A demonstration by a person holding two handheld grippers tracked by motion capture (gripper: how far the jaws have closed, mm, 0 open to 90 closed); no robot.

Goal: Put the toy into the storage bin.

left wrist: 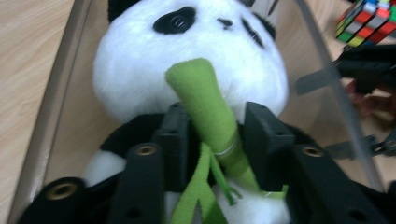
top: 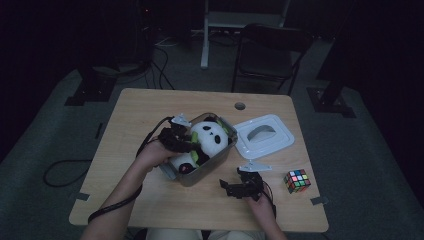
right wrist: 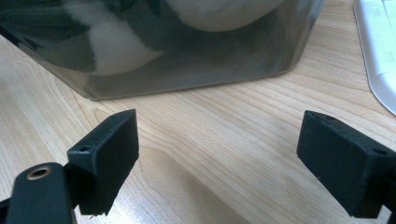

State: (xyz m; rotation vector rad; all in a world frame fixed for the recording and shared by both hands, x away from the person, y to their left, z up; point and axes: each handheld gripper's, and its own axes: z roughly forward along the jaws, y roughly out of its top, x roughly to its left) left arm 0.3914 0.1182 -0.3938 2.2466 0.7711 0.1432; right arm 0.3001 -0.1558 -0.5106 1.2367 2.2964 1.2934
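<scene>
A panda plush [top: 209,136] [left wrist: 187,60] lies in a clear plastic box [top: 210,167] [left wrist: 51,116] at the middle of the table. The plush carries a green bamboo stalk [left wrist: 205,98] on its chest. My left gripper [top: 187,140] [left wrist: 212,126] reaches into the box from the left, its jaws standing either side of the stalk with a thin gap on each side, so it is open. My right gripper [top: 227,186] [right wrist: 219,140] rests low over the bare table just in front of the box [right wrist: 187,65], jaws spread wide and empty.
The box's white lid [top: 263,136] [right wrist: 378,46] lies flat to the right of the box. A colour cube [top: 297,180] [left wrist: 369,21] sits near the table's right front. A chair [top: 270,50] stands beyond the far edge.
</scene>
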